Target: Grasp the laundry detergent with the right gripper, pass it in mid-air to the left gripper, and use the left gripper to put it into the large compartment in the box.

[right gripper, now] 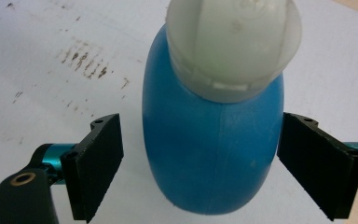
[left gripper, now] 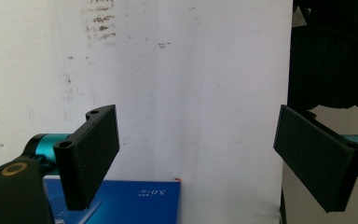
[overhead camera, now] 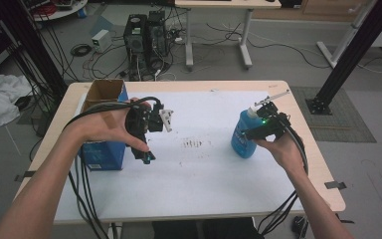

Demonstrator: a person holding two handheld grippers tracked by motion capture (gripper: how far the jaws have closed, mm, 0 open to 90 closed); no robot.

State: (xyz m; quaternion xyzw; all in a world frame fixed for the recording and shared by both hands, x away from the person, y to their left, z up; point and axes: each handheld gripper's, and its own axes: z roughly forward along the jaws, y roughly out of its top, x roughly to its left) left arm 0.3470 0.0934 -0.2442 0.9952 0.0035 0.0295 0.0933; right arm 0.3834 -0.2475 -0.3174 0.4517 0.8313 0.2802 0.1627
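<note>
Straddling the blue bottle [right gripper: 209, 144], the right gripper [right gripper: 200, 163] stands spread, jaws just clear of its sides. Left gripper [left gripper: 196, 154] spread, holding nothing, blue box [left gripper: 135, 203] beneath it.

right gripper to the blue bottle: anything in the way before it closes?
Nothing visible. In the right gripper view the blue bottle stands upright between the open jaws of the right gripper, with bare white table cover in the gaps on both sides. The jaws are not touching it yet.
</note>
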